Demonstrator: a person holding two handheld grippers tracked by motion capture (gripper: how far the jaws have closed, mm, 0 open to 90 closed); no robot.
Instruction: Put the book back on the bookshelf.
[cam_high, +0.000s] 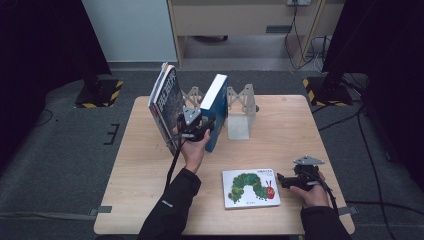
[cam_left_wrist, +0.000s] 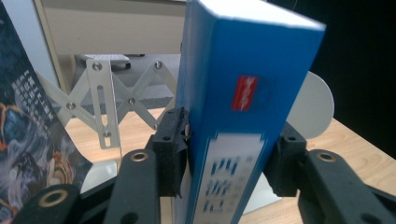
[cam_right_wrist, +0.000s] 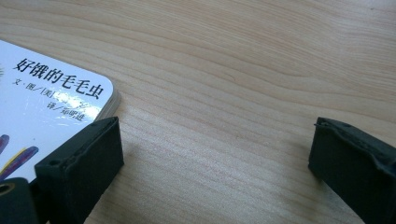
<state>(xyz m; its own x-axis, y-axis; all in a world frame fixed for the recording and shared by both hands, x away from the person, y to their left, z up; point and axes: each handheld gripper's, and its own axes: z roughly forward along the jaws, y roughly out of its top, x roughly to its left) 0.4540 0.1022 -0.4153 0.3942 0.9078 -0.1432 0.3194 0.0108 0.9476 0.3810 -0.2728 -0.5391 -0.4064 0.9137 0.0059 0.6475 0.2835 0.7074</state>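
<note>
Blue book (cam_left_wrist: 233, 93), red patch; white picture book (cam_high: 250, 187), green caterpillar.

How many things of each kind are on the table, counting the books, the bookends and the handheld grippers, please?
Books: 3, the dark-covered book, the blue book, the caterpillar picture book
Expanding bookend rack: 1
Grippers: 2, the left gripper clamped on the blue book, the right gripper open
Total: 6

Blue book (cam_left_wrist: 243, 116): foot cut off by frame edge; spine lettering blurred. Picture book (cam_right_wrist: 51, 107) half out of my right view.
</note>
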